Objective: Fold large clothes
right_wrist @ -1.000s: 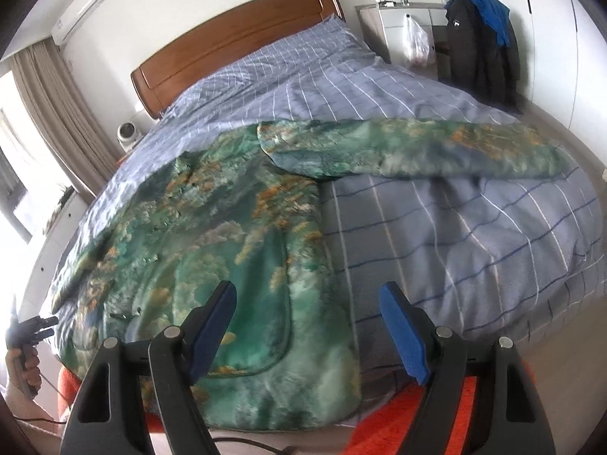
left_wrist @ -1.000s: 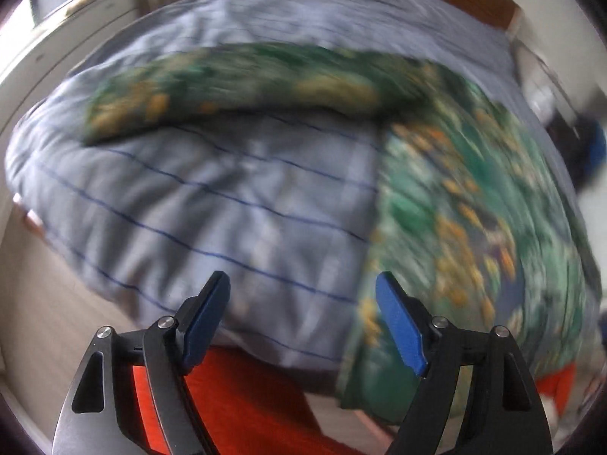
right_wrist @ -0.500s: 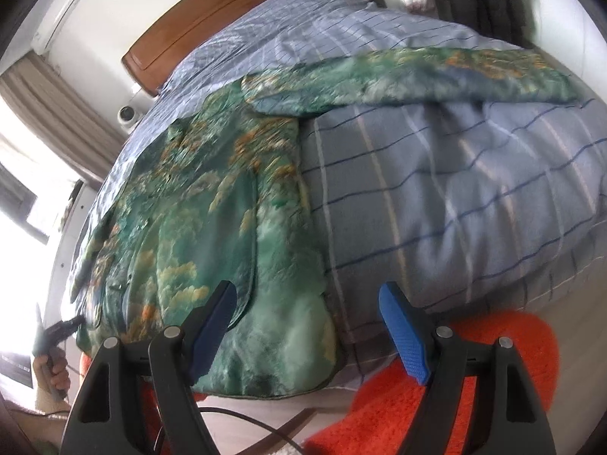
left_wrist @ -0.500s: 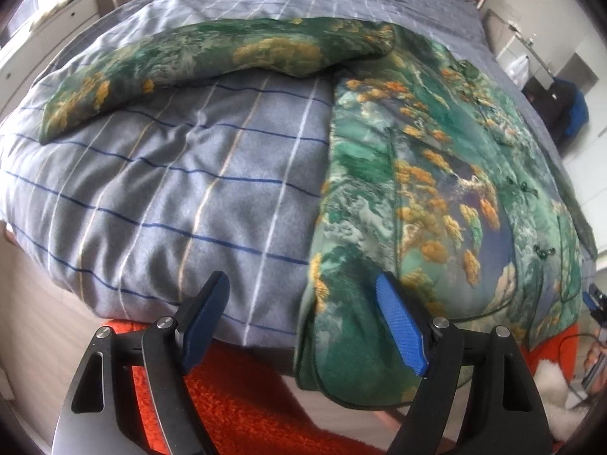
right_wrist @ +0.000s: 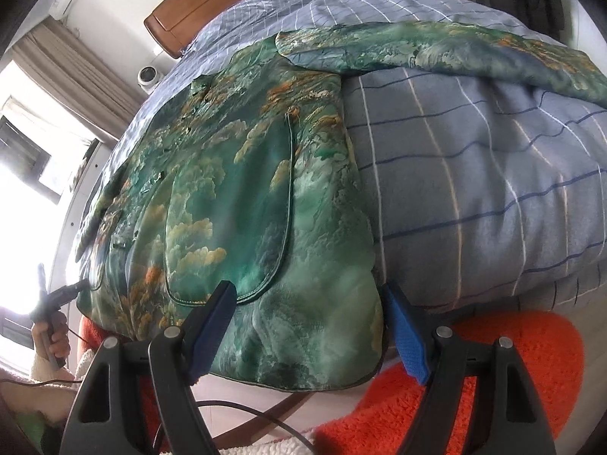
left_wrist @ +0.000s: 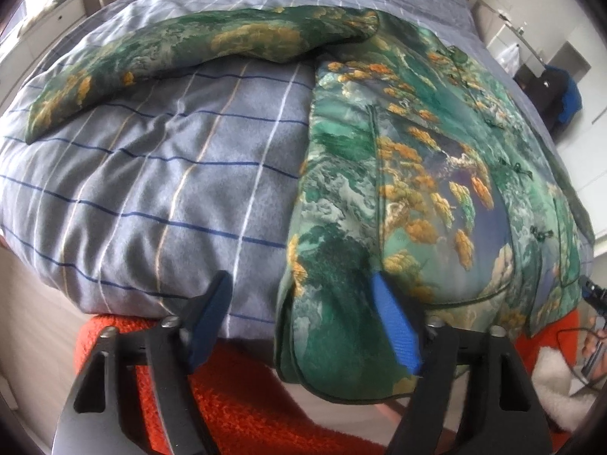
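A large green jacket with orange and cloud print [left_wrist: 417, 174] lies spread flat on the bed, sleeves stretched out to both sides, its hem hanging over the bed's front edge. My left gripper [left_wrist: 303, 326] is open, its jaws astride the hem's left corner [left_wrist: 326, 326] without touching it. The jacket also shows in the right wrist view [right_wrist: 235, 197]. My right gripper [right_wrist: 309, 330] is open, its jaws on either side of the hem's right corner [right_wrist: 322, 326]. One sleeve [left_wrist: 182, 53] runs left; the other sleeve [right_wrist: 436, 49] runs right.
The bed has a grey-blue checked duvet [left_wrist: 151, 189] and a wooden headboard [right_wrist: 212, 3]. An orange fuzzy fabric [right_wrist: 493, 371] lies below the bed edge. A dark coat [left_wrist: 550, 91] hangs near a dresser at the right. A window with curtains [right_wrist: 60, 83] is at the left.
Both grippers have moved down and closer to the bed's front edge, towards the jacket's hem corners. Both stay open. The jacket has not moved.
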